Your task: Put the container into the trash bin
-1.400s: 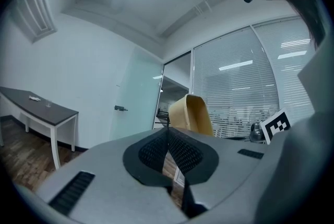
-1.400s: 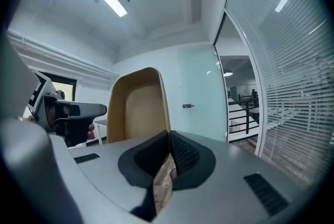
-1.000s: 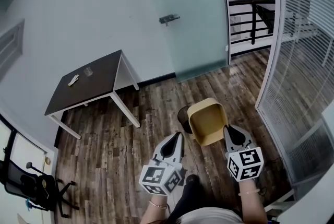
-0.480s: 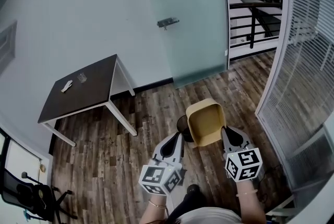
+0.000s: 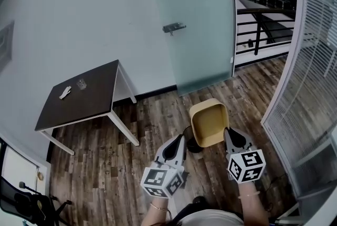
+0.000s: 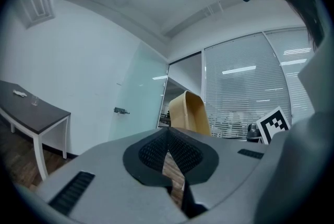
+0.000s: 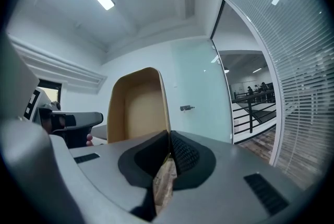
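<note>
A tan open-topped container (image 5: 209, 123) hangs above the wooden floor, its opening facing up toward me. My right gripper (image 5: 230, 138) is shut on its right wall. In the right gripper view the container (image 7: 138, 108) rises upright from the closed right gripper (image 7: 168, 152). A small dark round trash bin (image 5: 189, 139) stands on the floor, partly hidden under the container's left edge. My left gripper (image 5: 176, 147) is shut and empty, just left of the bin. The left gripper (image 6: 168, 151) has the container (image 6: 189, 112) ahead of it, to the right.
A dark-topped table (image 5: 84, 98) with white legs stands at the left wall, holding a small glass (image 5: 81, 84) and a white object (image 5: 65, 92). A frosted glass door (image 5: 195, 19) is ahead. A glass wall with blinds (image 5: 310, 88) runs along the right. An office chair (image 5: 26, 204) sits at bottom left.
I have moved a little toward the door. The container is still held by the right gripper and now covers more of the trash bin. Both grippers keep their pose.
</note>
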`<action>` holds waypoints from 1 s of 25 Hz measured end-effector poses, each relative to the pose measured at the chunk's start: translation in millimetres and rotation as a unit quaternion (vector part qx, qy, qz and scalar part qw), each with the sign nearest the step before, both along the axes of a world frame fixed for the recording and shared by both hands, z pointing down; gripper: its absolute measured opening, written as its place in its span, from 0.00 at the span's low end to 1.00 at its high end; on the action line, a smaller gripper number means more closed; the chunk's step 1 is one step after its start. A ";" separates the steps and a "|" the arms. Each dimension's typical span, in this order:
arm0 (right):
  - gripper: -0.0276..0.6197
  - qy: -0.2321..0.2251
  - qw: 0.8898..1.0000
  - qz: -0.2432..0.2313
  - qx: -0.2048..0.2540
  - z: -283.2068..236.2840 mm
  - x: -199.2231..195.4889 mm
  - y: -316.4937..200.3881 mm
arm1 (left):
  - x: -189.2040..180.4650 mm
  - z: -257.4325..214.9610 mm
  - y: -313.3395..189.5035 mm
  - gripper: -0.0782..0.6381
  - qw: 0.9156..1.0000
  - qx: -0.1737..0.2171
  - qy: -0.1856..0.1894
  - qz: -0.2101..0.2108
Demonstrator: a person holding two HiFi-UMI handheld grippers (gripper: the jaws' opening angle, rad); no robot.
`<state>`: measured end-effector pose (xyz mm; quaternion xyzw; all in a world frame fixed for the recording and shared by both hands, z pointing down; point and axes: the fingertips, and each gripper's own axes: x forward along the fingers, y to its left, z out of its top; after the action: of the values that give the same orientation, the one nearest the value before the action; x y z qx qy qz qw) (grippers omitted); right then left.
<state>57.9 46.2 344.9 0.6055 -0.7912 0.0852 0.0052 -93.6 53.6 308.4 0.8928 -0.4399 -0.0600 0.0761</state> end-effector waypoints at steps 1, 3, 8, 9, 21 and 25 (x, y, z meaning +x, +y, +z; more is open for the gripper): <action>0.07 -0.002 1.000 0.001 0.000 0.5 -4.5 -4.9 | -3.5 1.2 -6.0 0.13 1.000 -0.001 0.001 0.001; 0.07 -0.006 1.000 0.003 -0.001 3.2 -11.5 -11.5 | -7.4 5.2 -14.8 0.13 1.000 -0.004 0.001 0.005; 0.07 -0.009 1.000 0.005 -0.009 11.0 -23.3 -30.3 | -13.8 11.2 -36.0 0.13 1.000 -0.009 0.002 0.014; 0.07 -0.010 1.000 0.005 -0.011 12.1 -23.9 -34.9 | -14.1 11.9 -40.4 0.13 1.000 -0.010 0.002 0.015; 0.07 -0.015 1.000 -0.002 -0.019 24.9 -5.0 -129.0 | 0.7 24.1 -130.6 0.13 1.000 -0.021 0.003 0.006; 0.07 -0.022 0.999 -0.009 -0.024 27.3 8.9 -174.2 | 14.8 23.0 -175.1 0.13 1.000 -0.023 0.002 -0.001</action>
<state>66.9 -128.0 372.1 0.5961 -0.7942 0.1181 0.0030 -78.9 -121.5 331.4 0.8902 -0.4418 -0.0520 0.0981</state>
